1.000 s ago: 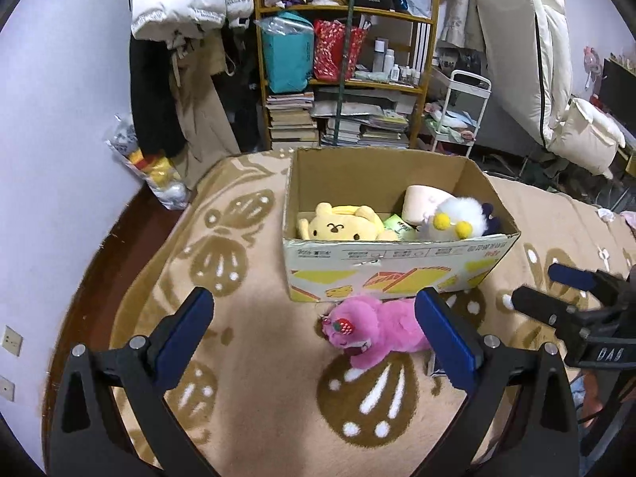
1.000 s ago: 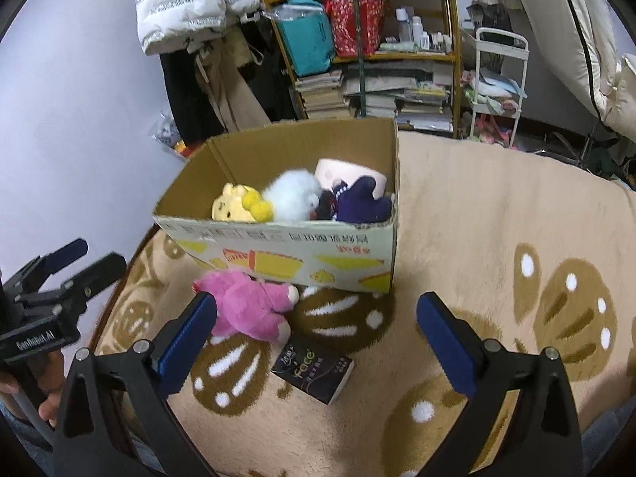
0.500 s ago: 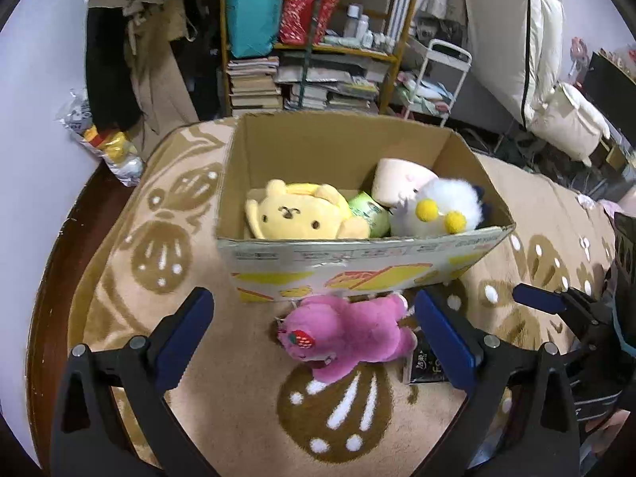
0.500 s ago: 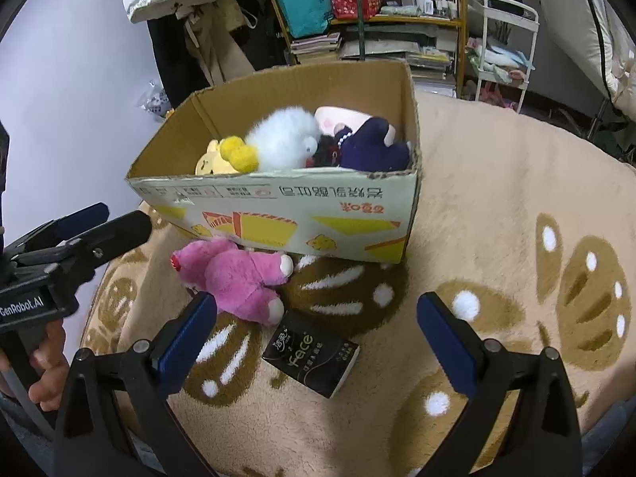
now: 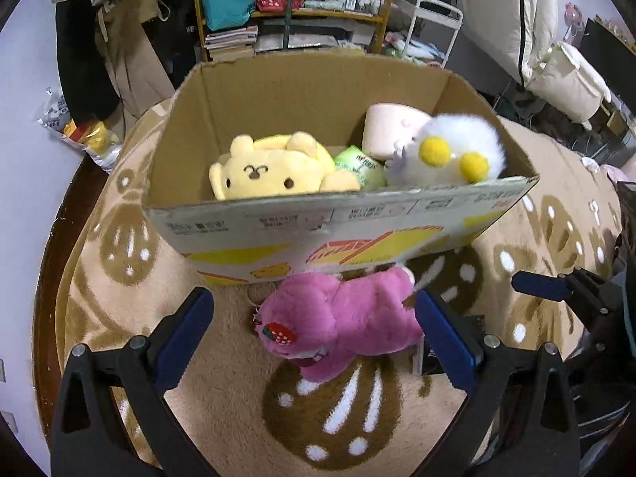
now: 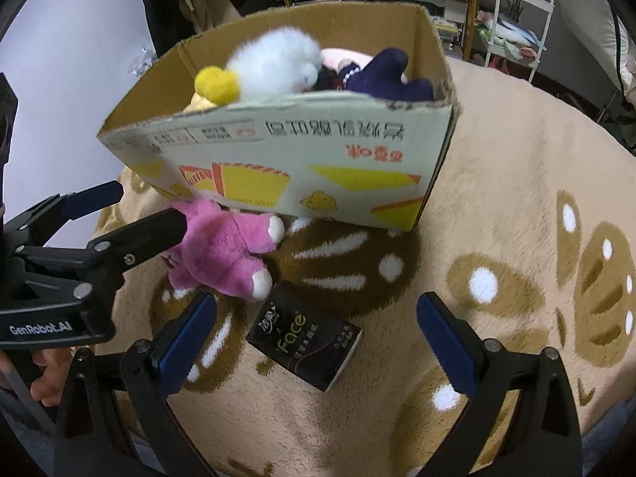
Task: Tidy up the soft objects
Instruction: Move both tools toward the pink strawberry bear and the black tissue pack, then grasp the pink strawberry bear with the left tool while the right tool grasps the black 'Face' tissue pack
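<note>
Brown rug [image 5: 222,361]: pink plush [image 5: 349,322] between left tool [image 5: 314,342] blades (spread).

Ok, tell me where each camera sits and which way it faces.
Left wrist: rides the left gripper, looking down and forward at the pink plush toy lying against the cardboard box; its open blue-padded fingers frame the toy, and the right gripper shows at the right edge.
Right wrist: rides the right gripper, aimed at the black tissue pack on the blanket; the left gripper and a hand show at left.
Shared: box, pink toy, white fluffy toy.
</note>
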`<state>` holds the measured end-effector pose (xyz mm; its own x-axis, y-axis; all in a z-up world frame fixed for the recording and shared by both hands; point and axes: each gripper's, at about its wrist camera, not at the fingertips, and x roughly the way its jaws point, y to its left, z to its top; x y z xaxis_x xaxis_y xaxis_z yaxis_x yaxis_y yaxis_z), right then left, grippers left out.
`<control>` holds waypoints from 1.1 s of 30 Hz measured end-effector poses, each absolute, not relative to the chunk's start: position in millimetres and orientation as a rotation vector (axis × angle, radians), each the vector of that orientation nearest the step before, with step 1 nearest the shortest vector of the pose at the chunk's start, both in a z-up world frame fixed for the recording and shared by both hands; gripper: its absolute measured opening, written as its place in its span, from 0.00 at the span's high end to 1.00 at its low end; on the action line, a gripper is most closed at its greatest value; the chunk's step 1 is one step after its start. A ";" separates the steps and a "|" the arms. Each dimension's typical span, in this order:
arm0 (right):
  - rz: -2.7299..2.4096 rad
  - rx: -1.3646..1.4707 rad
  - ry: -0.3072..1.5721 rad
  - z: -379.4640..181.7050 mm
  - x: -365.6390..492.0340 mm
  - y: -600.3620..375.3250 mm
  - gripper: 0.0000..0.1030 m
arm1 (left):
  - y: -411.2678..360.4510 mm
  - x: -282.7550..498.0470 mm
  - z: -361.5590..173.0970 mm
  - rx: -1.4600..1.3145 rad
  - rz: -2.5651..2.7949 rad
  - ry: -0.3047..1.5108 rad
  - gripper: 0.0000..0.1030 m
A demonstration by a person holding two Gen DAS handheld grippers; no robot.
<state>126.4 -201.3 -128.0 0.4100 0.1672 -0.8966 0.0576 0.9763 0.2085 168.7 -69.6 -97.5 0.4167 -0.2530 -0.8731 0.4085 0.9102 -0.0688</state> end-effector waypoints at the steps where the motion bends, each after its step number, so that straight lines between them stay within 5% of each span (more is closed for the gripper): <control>1: 0.071 0.218 1.154 -129.9 126.6 -200.7 0.00 | -69.9 169.9 -100.0 0.159 -0.418 1.074 0.03; 25: 0.024 0.174 1.288 -175.3 134.4 -173.9 0.00 | -92.9 169.5 -144.7 0.222 -0.416 1.148 0.02; 33: 0.004 0.147 1.305 -178.3 133.5 -159.4 0.15 | -95.7 168.2 -147.9 0.227 -0.435 1.142 0.09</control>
